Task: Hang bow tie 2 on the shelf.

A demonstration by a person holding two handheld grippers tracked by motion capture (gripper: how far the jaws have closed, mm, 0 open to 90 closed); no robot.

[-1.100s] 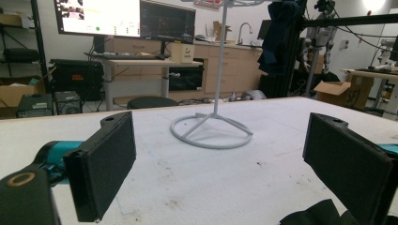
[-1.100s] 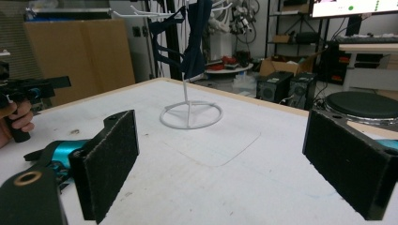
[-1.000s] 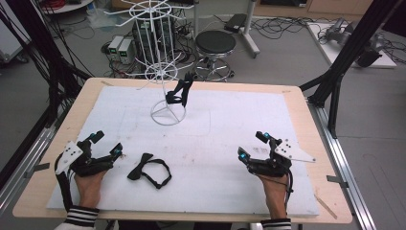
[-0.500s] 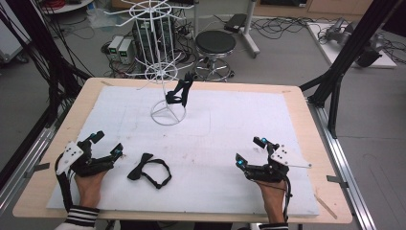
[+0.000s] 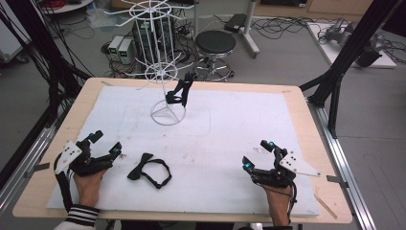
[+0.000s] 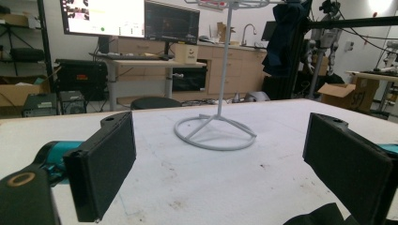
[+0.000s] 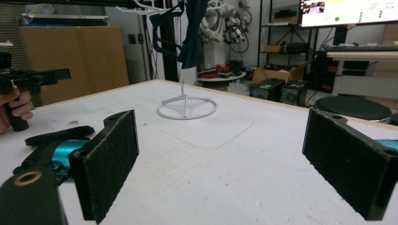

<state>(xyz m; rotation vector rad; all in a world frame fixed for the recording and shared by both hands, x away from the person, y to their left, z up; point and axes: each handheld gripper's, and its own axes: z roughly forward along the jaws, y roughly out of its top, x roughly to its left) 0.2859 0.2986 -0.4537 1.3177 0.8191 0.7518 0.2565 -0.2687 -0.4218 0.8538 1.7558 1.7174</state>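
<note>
A black bow tie (image 5: 149,171) lies on the white mat (image 5: 230,124), just right of my left gripper (image 5: 107,142), which rests open near the front left. Its strap end (image 6: 324,216) peeks in at the bottom of the left gripper view, outside the open jaws (image 6: 225,173). A second dark bow tie (image 5: 178,92) hangs from the white wire rack (image 5: 167,114) at the back of the mat. My right gripper (image 5: 255,154) is open at the front right, holding nothing. In the right gripper view the hanging tie (image 7: 190,37), the rack base (image 7: 187,108) and the lying tie (image 7: 56,136) sit beyond the open jaws (image 7: 220,168).
The mat covers a wooden table (image 5: 311,143) with black frame posts at both sides. A stool (image 5: 216,45), cables and boxes stand on the floor behind. The person's other hand (image 7: 16,108) with its gripper is at the far left of the right gripper view.
My right gripper has slid a little toward the near edge of the table. The left gripper and both bow ties have stayed put.
</note>
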